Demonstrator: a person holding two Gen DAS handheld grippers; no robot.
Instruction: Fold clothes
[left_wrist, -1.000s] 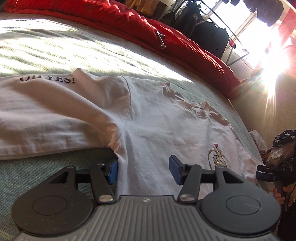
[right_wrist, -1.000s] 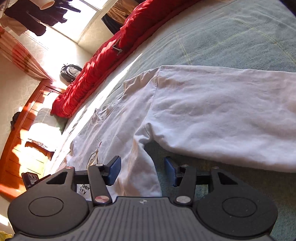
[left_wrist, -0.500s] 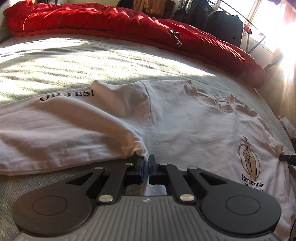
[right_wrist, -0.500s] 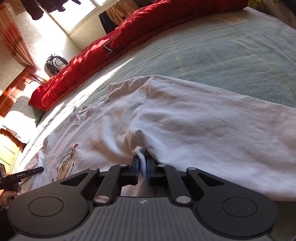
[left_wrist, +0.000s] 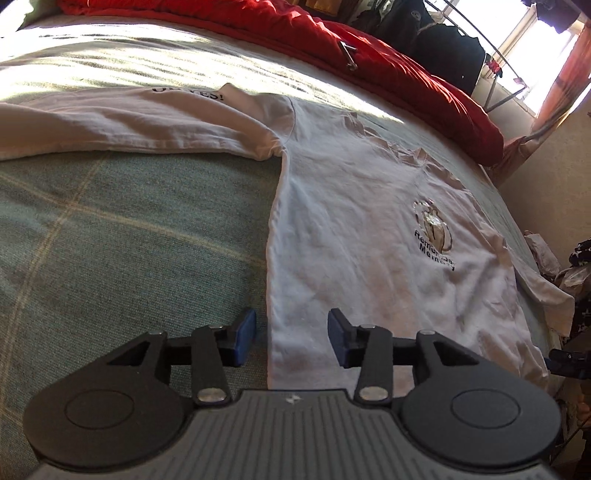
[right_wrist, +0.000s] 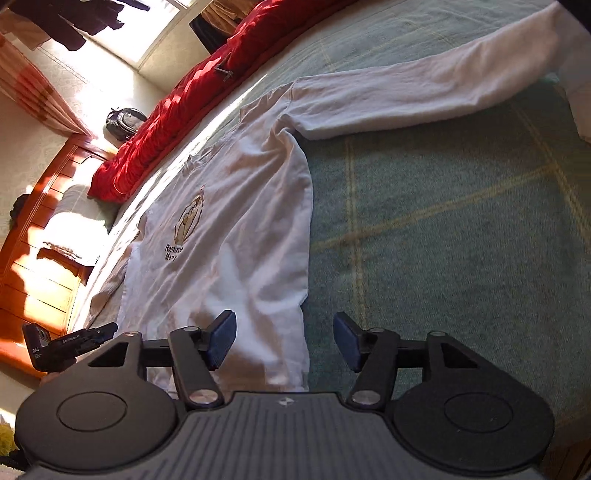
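Opening jaws, both grippers, nothing gripped; "OH YES!" sleeve (left_wrist: 147, 114) left view, headboard (right_wrist: 40, 236) right only.

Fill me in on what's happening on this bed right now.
A person is working on a white long-sleeved shirt with a handheld gripper in each hand. It lies face up on a green checked blanket, both sleeves spread out sideways. The left gripper and right gripper each hover over a side edge of the shirt's body, jaws opening, holding nothing. No fold has been made. A red quilt lies along the far edge.
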